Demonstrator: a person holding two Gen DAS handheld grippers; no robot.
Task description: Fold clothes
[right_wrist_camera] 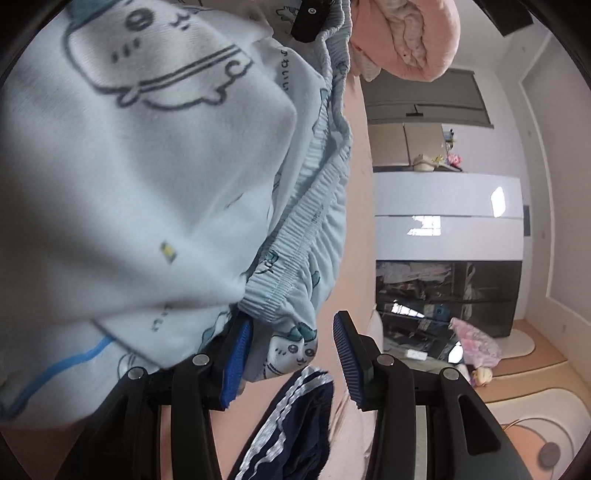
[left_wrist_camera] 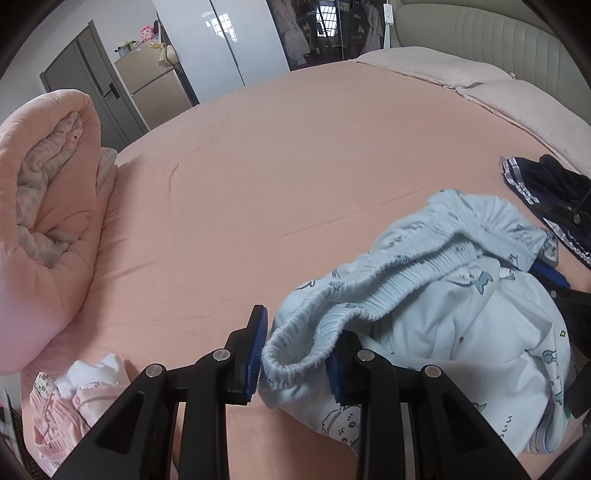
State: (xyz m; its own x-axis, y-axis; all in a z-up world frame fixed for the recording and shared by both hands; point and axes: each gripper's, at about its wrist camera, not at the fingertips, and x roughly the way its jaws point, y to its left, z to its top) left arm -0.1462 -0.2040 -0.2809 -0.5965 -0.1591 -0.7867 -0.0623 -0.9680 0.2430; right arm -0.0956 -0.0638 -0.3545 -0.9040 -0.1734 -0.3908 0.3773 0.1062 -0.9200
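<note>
- Gripping the elastic waistband of pale blue printed pyjama trousers (left_wrist_camera: pixel 424 295), the left gripper (left_wrist_camera: pixel 295 354) lifts one end above the pink bed (left_wrist_camera: pixel 258 166).
- Right gripper (right_wrist_camera: pixel 291 354) fingers stand apart, waistband against one pad.
- Navy garment (left_wrist_camera: pixel 546 188) lies nearby.

Bedroom, daylit. Peach bed sheet (left_wrist_camera: pixel 288 155) across most of the left view, cream padded headboard (left_wrist_camera: pixel 491 33) behind, rolled pink quilt (left_wrist_camera: pixel 48 192) at the left edge. Beyond: grey door (left_wrist_camera: pixel 92 85), small beige fridge (left_wrist_camera: pixel 159 88), glossy white wardrobe (left_wrist_camera: pixel 229 37) reflecting a window. White walls; tan floor with rug (right_wrist_camera: pixel 524 373) below.
</note>
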